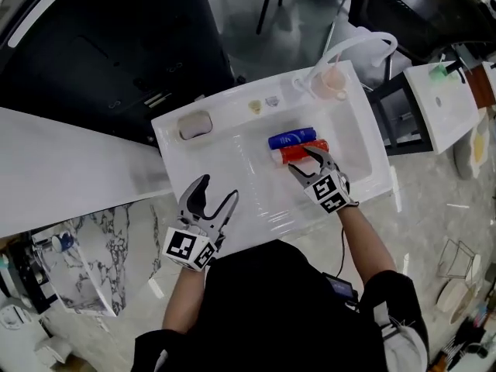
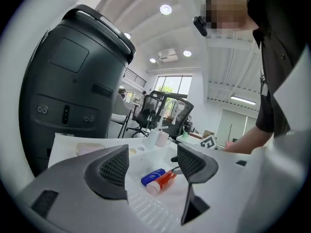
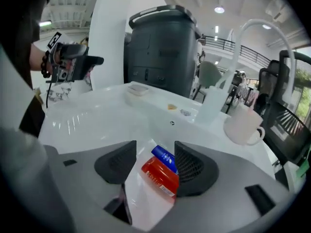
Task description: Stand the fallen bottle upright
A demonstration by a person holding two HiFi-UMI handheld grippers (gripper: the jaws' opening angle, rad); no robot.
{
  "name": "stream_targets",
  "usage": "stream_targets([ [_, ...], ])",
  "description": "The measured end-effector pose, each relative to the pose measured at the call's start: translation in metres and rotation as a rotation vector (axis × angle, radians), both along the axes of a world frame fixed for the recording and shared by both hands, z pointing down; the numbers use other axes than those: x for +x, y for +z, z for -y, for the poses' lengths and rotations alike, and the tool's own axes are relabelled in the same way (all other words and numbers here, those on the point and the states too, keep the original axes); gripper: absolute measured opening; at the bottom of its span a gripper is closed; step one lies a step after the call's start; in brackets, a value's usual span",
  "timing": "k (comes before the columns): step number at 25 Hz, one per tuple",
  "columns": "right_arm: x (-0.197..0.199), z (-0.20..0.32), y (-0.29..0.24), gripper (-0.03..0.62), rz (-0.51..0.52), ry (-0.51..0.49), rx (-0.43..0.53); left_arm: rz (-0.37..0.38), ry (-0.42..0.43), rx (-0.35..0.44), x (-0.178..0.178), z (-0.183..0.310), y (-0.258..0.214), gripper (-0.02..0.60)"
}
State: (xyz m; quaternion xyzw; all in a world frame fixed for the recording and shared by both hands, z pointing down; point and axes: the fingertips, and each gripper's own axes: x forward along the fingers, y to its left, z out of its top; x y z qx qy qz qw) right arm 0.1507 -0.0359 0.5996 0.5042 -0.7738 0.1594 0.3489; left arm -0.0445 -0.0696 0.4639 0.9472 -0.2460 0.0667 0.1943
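Red bottle (image 1: 304,152) lies flat in the sink basin (image 1: 353,122), touching the blue bottle (image 1: 292,138) beside it. Right gripper (image 1: 301,160): fingers apart, straddling the red one's end, not clamped. Left gripper (image 1: 218,188): fingers apart, empty, over the near rim. Risks: a finger snags the blue bottle, or the round body rolls out on closing. Basin wall is near on the right; open room lies left, toward the drainboard.

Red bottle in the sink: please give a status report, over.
Left gripper open, empty, at sink front edge. Right gripper open over red bottle, not clamped. Bottle lies flat; blue bottle close beside, also flat.
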Motion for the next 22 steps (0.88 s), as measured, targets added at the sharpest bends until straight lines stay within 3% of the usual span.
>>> stream_targets([
  [4, -0.003, 0.006, 0.048, 0.264, -0.127, -0.127, -0.121, 0.001, 0.019, -0.034, -0.004, 0.0, 0.017, 0.324],
  [12, -0.006, 0.001, 0.103, 0.272, -0.363, -0.412, -0.251, 0.01, 0.023, -0.074, -0.017, 0.001, 0.032, 0.322],
  [22, 0.002, -0.002, 0.138, 0.272, -0.434, -0.557, -0.331, 0.044, -0.045, -0.119, -0.025, -0.004, 0.047, 0.318],
])
